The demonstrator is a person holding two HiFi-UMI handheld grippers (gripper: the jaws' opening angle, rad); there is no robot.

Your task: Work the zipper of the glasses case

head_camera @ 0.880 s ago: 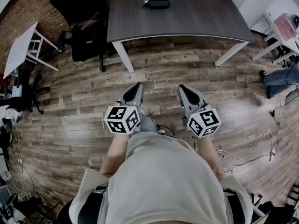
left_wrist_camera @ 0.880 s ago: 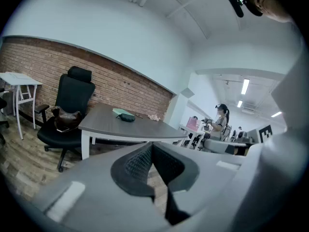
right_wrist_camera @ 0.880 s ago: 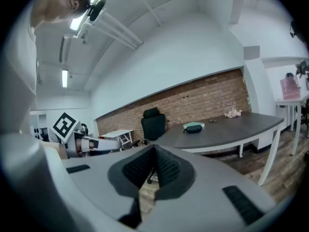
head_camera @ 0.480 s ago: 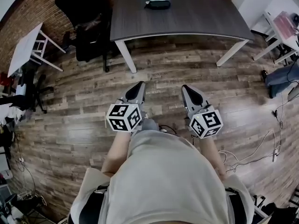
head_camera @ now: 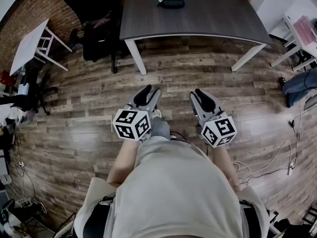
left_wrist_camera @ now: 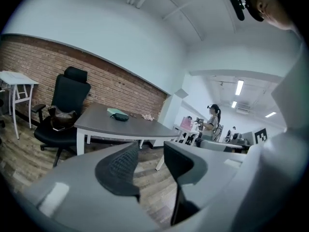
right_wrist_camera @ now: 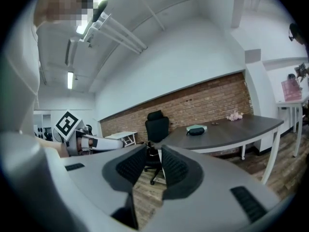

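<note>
Slightly nearer the table (head_camera: pixel 198 19) than earlier, my left gripper (head_camera: pixel 148 91) and right gripper (head_camera: pixel 200 94) hold their jaws partly apart and empty. The glasses case (head_camera: pixel 172 3) lies far ahead of them. Risk: closing before arrival grips nothing.

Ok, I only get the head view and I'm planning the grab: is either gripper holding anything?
Observer: No. The left gripper view shows the left gripper with its jaws apart and only floor between them.
Operator: And the right one?
Observer: The right gripper is empty too, and its gap is narrower.
Operator: Is anyone near the table?
Observer: Yes. In the left gripper view a person stands beyond the table, past its far end.
</note>
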